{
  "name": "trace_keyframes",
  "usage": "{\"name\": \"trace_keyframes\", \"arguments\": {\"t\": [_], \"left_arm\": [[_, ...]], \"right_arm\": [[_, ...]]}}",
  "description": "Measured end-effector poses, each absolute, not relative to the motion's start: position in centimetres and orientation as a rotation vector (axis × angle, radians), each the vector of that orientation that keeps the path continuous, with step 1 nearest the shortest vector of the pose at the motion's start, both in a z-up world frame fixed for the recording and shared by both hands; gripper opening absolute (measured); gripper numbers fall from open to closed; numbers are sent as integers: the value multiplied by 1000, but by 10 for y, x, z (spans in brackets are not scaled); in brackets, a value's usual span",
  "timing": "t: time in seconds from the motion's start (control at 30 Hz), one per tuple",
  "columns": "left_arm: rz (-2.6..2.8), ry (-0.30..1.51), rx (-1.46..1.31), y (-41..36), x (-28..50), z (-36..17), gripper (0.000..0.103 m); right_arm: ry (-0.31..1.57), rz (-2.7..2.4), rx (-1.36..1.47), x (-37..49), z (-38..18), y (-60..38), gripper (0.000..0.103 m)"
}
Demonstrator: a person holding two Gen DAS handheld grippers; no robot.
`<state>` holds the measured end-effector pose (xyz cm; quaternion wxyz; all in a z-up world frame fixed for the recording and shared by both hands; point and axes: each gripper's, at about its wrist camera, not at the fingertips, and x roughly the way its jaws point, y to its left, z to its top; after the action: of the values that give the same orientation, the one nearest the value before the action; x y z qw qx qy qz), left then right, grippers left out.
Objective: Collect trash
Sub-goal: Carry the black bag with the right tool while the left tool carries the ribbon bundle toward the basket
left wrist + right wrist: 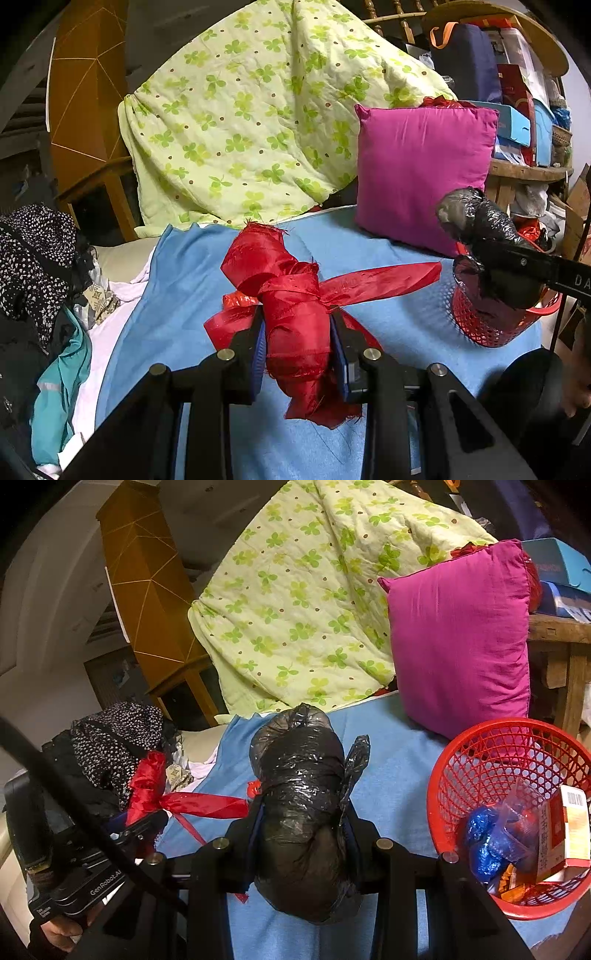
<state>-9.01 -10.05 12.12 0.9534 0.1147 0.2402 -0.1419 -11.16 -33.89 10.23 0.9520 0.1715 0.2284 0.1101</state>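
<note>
My left gripper [297, 332] is shut on a knotted red cloth bundle [291, 295] and holds it above the blue sheet [177, 295]; the bundle also shows at the left of the right wrist view [155, 794]. My right gripper [301, 812] is shut on a tied black plastic bag [299, 794], held just left of the red mesh basket [480, 746]. In the left wrist view the black bag [476, 221] hangs over the basket [476, 325]. The basket holds a carton, blue wrappers and other scraps.
A magenta pillow [421, 166] leans at the back right of the bed, next to a green clover quilt [258, 110]. Dark spotted clothes [33, 258] pile at the left. A cluttered wooden shelf [524, 173] stands behind the basket.
</note>
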Motion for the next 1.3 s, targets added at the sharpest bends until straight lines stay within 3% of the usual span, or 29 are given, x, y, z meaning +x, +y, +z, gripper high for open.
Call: {"name": "trace_keyframes", "arguments": {"t": [1.3], "left_arm": [[-335, 518, 272, -104, -79, 119, 33]], "right_arm": [[427, 173, 418, -138, 108, -355, 40]]}}
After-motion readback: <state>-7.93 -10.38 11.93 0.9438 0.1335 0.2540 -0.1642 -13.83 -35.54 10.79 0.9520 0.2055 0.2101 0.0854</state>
